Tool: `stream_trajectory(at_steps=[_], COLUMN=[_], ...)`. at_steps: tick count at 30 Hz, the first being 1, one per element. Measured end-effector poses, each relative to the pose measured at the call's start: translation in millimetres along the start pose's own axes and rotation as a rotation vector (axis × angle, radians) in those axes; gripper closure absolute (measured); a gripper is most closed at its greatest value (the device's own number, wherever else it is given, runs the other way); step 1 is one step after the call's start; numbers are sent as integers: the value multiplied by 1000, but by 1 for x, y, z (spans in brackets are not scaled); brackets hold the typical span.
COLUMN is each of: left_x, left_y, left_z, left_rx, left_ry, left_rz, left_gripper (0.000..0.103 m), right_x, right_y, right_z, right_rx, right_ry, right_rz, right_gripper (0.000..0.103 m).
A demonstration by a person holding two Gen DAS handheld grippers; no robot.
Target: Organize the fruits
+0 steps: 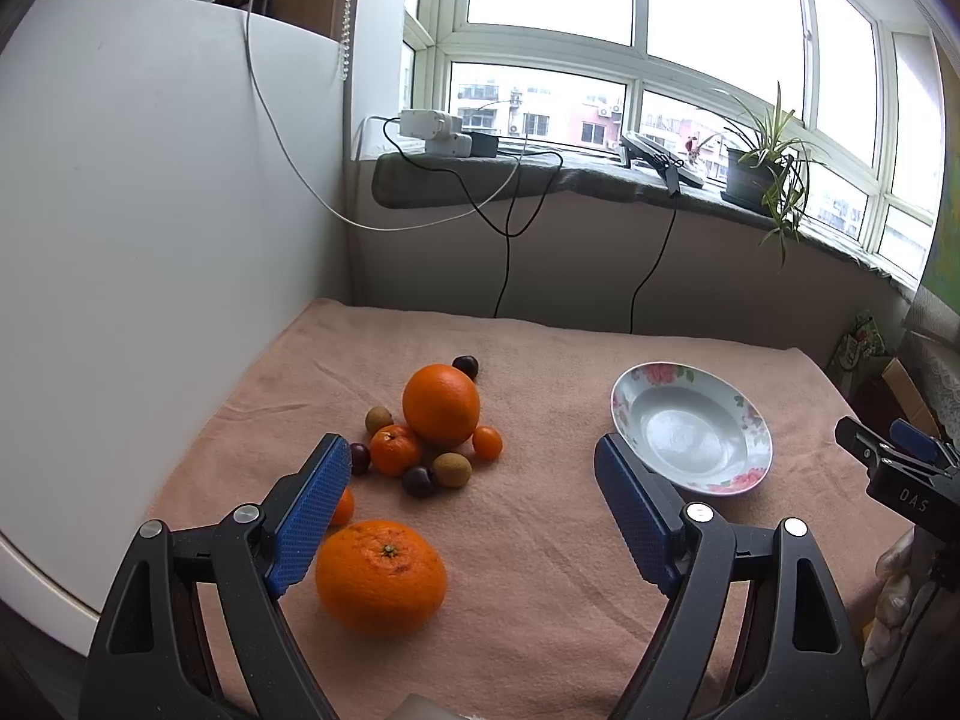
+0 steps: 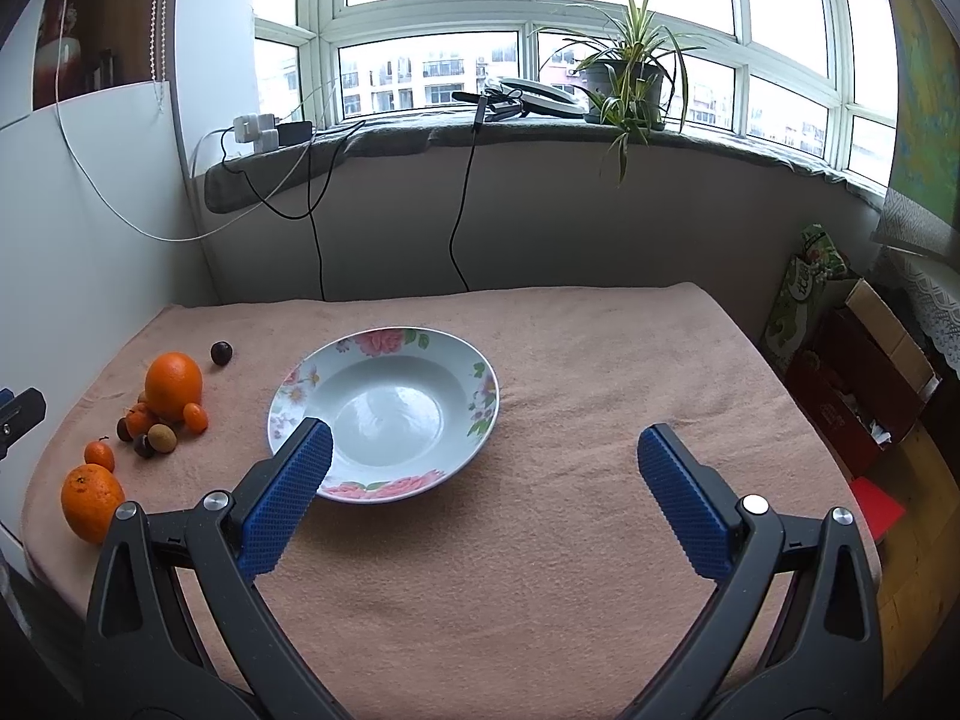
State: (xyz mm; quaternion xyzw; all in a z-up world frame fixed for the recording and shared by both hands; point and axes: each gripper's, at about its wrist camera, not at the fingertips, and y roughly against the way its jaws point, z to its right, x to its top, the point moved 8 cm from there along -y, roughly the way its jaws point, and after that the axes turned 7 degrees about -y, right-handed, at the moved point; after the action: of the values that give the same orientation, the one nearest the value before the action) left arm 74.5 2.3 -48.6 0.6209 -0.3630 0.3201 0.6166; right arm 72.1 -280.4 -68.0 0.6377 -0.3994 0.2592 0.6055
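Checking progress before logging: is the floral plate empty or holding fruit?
Empty. The floral plate shows only its bare white well; every fruit lies on the pink towel.

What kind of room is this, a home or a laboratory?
Most likely a room in a flat. A bay window looks onto apartment blocks, a potted plant stands on the sill, and a floral plate and loose fruit lie on a table covered with a pink towel.

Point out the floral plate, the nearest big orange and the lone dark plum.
floral plate [image 2: 474,378], right wrist view, right rim.
nearest big orange [image 1: 380,577], left wrist view, middle.
lone dark plum [image 2: 221,353], right wrist view, middle.
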Motion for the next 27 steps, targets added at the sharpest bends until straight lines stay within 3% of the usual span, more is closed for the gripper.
stream_trajectory(at_steps=[27], left_x=[1], left_y=[1], left_z=[-2], left_rx=[-5], left_ry=[9], left_rz=[-1], left_gripper=[19], right_x=[-1], right_y=[-1], right_z=[-4], right_rx=[9], right_ry=[2], right_rz=[-11], right_gripper=[0])
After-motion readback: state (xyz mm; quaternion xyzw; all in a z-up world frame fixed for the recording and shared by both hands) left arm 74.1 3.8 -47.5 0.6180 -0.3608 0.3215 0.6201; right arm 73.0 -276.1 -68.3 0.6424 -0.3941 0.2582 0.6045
